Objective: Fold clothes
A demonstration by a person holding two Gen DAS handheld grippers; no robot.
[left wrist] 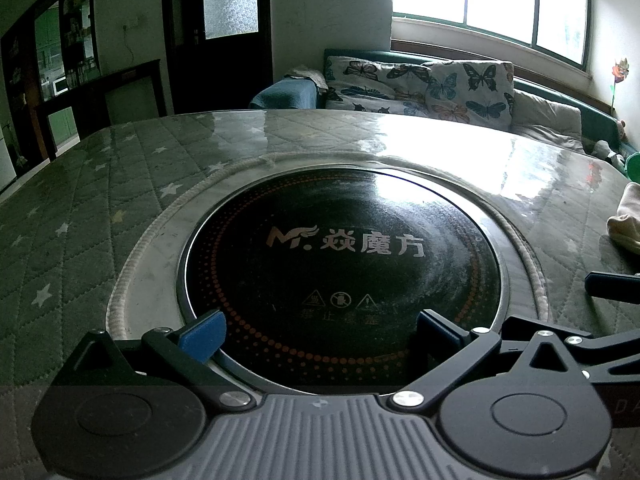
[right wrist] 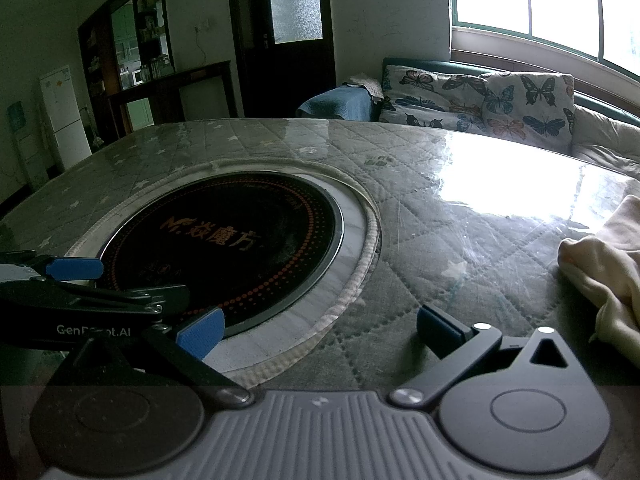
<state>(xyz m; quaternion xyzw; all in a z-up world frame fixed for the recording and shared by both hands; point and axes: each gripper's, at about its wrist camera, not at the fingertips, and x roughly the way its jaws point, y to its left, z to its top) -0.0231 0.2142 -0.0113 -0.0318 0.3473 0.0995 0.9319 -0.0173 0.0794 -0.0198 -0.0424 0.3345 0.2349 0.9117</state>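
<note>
Both sets of jaws spread wide, gripping nothing. Left gripper (left wrist: 318,334) low over the black induction hob (left wrist: 344,276) set in the table (left wrist: 100,208); right gripper (right wrist: 318,332) just beside it, over quilted cover under glass. Side by side, probably poised to begin. Cream garment (right wrist: 608,272) crumpled at the table's right edge, apart from both, nearer the right gripper, not yet spread flat. Likely first move: reaching right for the cloth.
</note>
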